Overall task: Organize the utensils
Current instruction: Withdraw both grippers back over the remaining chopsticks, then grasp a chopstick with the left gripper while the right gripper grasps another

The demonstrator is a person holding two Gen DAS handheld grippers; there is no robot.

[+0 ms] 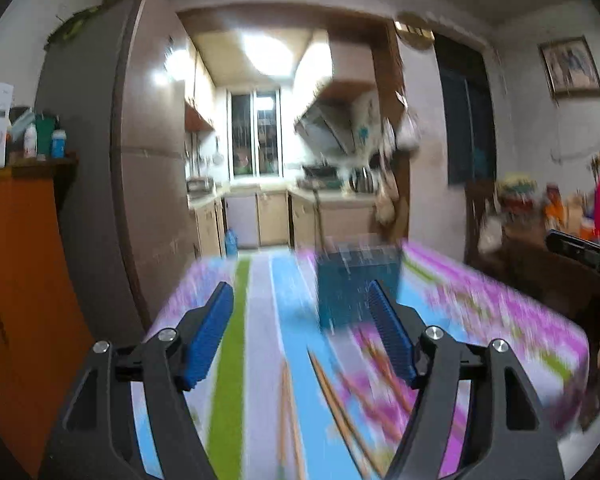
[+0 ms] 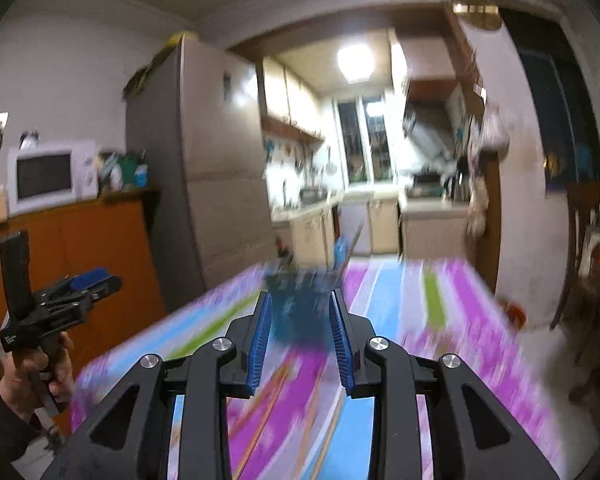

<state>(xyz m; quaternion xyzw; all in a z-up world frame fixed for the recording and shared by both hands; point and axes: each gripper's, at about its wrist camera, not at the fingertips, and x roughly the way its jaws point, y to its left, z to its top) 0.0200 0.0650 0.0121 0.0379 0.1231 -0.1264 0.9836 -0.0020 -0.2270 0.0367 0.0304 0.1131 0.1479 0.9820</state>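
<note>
Motion blurs both views. A blue slotted utensil holder stands on the table's striped cloth. Something thin sticks up from the holder, too blurred to name. Brown chopsticks lie loose on the cloth in front of the holder. My left gripper is open wide above them, with nothing between its blue pads. In the right wrist view it shows at the left, held by a hand. My right gripper points at the holder, its jaws a little apart and empty.
A tall grey fridge stands beyond the table's left end. Beside it an orange cabinet carries a white microwave. Dark wooden chairs stand at the right. The kitchen lies behind.
</note>
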